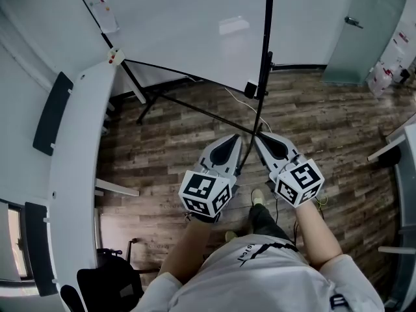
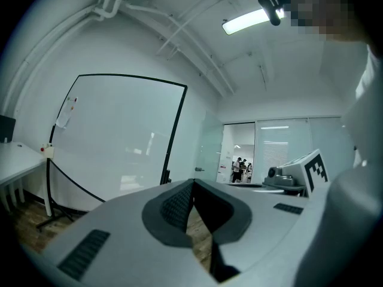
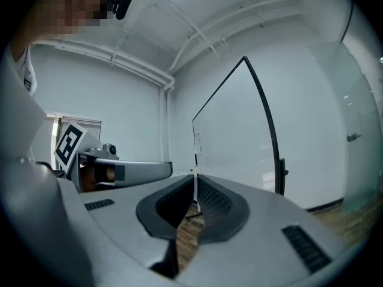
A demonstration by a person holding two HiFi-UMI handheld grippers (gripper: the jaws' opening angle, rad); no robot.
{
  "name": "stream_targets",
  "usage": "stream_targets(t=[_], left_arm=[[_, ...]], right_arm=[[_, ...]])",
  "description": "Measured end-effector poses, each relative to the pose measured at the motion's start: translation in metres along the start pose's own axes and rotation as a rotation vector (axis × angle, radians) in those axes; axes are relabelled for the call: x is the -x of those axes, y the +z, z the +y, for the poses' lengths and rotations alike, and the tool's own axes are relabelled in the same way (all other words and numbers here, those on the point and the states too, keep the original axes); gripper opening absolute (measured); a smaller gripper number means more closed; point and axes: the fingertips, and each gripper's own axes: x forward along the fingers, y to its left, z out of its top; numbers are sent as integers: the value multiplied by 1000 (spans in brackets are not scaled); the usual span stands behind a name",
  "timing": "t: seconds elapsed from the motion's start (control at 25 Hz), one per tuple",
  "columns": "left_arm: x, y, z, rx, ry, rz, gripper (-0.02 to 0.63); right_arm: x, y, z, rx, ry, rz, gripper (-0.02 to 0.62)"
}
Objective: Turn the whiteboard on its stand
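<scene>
Approach step, I judge: the left gripper [image 1: 234,140] and right gripper [image 1: 259,138], both clenched on nothing, hover side by side near the whiteboard [image 1: 188,25] on its stand [image 1: 195,109]; next, the 2 must meet its black frame edge [image 1: 266,44] and push.

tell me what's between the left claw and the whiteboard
Nothing stands there. The left gripper view shows open air from the left claw to the whiteboard; the head view shows only the stand's black legs and wood floor below.
</scene>
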Motion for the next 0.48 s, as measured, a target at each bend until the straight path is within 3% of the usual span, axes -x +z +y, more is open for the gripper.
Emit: stream_targets(t=[0.48], left_arm=[[-150,0,32,0,44,1,12]], right_arm=[[-53,10,-149,-1,29,11,12]])
